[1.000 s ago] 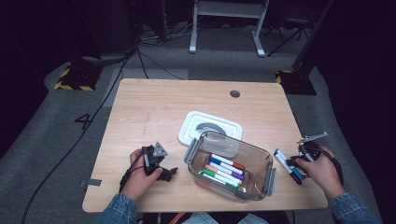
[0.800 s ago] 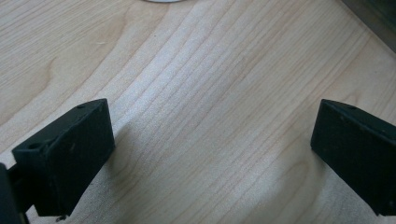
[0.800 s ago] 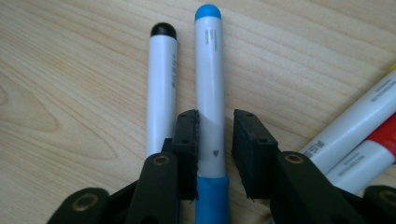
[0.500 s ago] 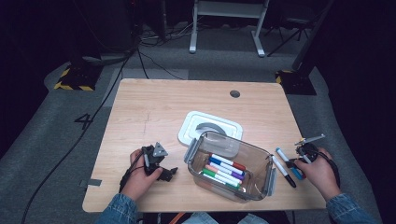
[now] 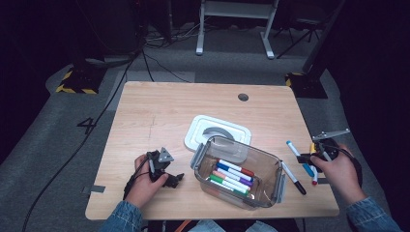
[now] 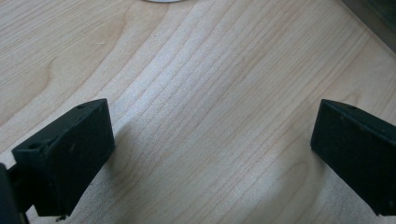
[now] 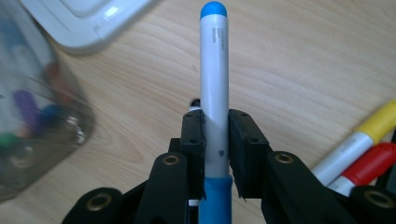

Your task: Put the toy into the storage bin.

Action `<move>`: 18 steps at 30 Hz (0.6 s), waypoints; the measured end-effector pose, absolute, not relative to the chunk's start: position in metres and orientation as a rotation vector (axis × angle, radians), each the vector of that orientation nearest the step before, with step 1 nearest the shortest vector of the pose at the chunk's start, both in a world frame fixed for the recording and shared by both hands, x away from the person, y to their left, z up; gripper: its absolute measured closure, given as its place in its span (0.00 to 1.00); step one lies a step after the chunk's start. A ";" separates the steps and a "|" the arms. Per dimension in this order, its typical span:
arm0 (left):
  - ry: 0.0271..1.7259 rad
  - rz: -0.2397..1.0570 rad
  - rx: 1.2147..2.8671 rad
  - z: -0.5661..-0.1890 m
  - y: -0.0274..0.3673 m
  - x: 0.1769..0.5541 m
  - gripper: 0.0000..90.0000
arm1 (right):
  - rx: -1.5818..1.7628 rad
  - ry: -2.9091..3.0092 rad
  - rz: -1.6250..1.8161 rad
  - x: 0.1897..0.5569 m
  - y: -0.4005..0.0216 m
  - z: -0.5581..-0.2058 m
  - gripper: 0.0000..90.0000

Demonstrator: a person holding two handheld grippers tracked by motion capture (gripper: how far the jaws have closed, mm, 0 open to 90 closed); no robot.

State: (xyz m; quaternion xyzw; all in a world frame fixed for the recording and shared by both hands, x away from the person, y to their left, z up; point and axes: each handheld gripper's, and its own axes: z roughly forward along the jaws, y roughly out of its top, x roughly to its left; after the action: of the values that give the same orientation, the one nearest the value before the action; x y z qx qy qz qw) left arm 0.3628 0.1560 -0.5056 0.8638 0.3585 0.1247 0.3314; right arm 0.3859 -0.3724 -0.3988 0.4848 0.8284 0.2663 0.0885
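Table (image 5: pixel 159 111) bearing clear bin (image 5: pixel 239 180) of markers at centre, left gripper (image 6: pixel 205 154) resting beside it with jaws gaping wide over bare wood, right gripper (image 7: pixel 215 140) clamping blue marker (image 7: pixel 214 79) at table's right edge.

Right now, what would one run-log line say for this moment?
right claw: shut on blue marker | left claw: open over table | clear bin: holds markers

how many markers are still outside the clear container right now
4: a blue marker gripped in the right gripper, a black marker beside the clear container, plus yellow and red ones near it.
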 end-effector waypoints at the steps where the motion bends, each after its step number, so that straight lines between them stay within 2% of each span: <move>1: 0.937 0.326 2.258 -0.506 0.156 0.363 0.00 | 1.443 2.465 0.793 0.386 -0.372 -0.399 0.86; 9: 0.937 0.326 2.258 -0.506 0.156 0.363 0.00 | 1.349 2.491 0.932 0.381 -0.348 -0.355 0.86; 18: 0.937 0.326 2.258 -0.506 0.156 0.363 0.00 | 1.233 2.569 1.054 0.377 -0.315 -0.327 0.86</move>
State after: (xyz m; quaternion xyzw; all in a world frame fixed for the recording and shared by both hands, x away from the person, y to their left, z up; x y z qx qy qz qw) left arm 0.3628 0.1560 -0.5056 0.8639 0.3585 0.1246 0.3312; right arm 0.3769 -0.3152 -0.3275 0.4054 0.8444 0.3464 0.0516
